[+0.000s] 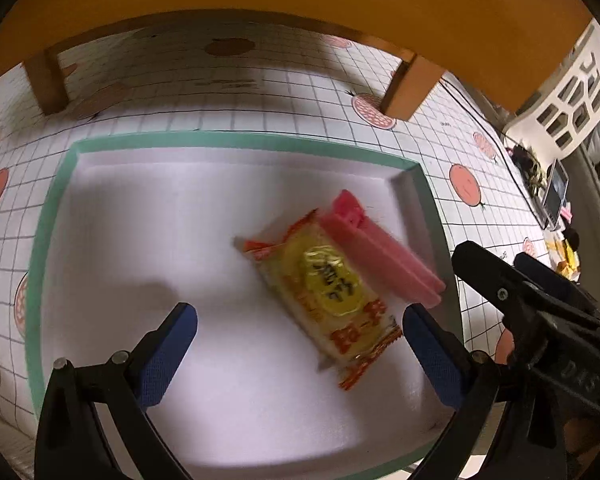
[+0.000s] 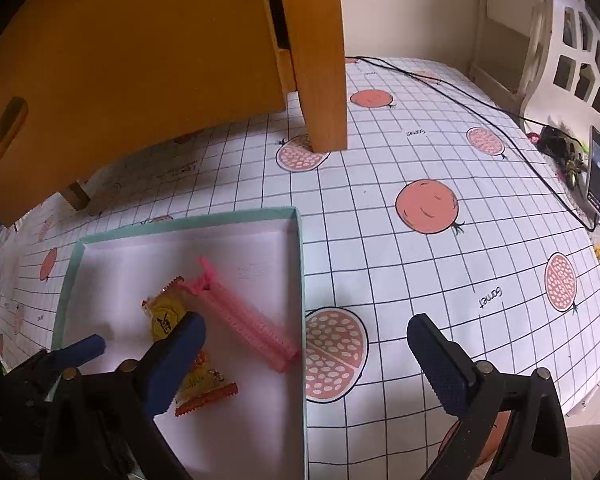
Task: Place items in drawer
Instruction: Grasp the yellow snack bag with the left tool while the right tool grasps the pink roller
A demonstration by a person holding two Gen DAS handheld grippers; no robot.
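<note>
Left gripper [image 1: 300, 356] jaws wide, empty, hovering over near part of white tray [image 1: 52, 216]. Right gripper [image 2: 306, 360] jaws wide, empty, above tray's right rim and checked tablecloth [image 2: 420, 280]. Snack packet [image 1: 332, 292] flat in tray, right of centre; pink clip [image 1: 380, 256] touching its right side, beside right wall. Orange wooden drawer unit [image 2: 140, 60] beyond tray's far edge.
</note>
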